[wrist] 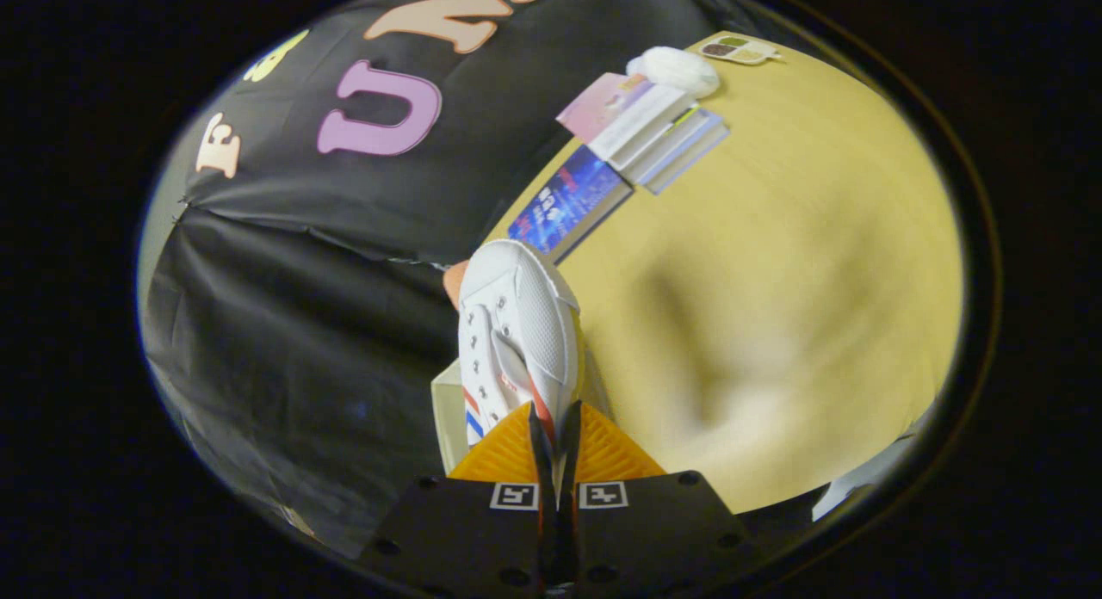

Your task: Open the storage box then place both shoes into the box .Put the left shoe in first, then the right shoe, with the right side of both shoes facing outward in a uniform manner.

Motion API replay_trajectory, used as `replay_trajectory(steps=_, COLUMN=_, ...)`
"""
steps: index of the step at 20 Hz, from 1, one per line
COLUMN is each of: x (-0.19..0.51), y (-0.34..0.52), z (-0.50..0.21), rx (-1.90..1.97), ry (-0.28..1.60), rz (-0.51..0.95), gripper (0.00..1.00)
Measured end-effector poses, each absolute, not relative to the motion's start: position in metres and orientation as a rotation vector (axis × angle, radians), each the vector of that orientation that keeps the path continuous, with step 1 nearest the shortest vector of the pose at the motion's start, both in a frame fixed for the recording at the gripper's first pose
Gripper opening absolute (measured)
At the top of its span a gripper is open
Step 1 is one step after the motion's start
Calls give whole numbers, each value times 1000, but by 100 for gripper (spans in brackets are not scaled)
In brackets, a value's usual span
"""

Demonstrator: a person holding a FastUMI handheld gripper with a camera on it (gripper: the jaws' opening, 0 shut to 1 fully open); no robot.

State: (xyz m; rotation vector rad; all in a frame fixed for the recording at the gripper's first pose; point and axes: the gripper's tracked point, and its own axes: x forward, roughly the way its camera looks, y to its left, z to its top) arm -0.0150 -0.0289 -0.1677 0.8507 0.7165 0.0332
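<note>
A white sneaker with red and blue side stripes hangs in the air just ahead of my fingers, toe pointing away. My gripper is shut on the shoe's collar edge, which is pinched thin between the two fingers. The view is tilted, with the yellow table off to the right of the shoe. A pale cream corner of something shows just left of the fingers, under the shoe; I cannot tell whether it is the storage box.
A stack of books and a blue-covered book lie along the table's far edge by the black cloth wall. Beyond them are a white fluffy object and a small palette-like item.
</note>
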Motion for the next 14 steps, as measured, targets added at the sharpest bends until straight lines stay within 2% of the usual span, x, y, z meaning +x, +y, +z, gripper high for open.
replay_trajectory(steps=6, x=-13, y=69, z=-154, rx=789, ry=777, rz=139, gripper=3)
replay_trajectory(steps=14, x=-18, y=97, z=-210, rx=658, ry=868, rz=61, gripper=4)
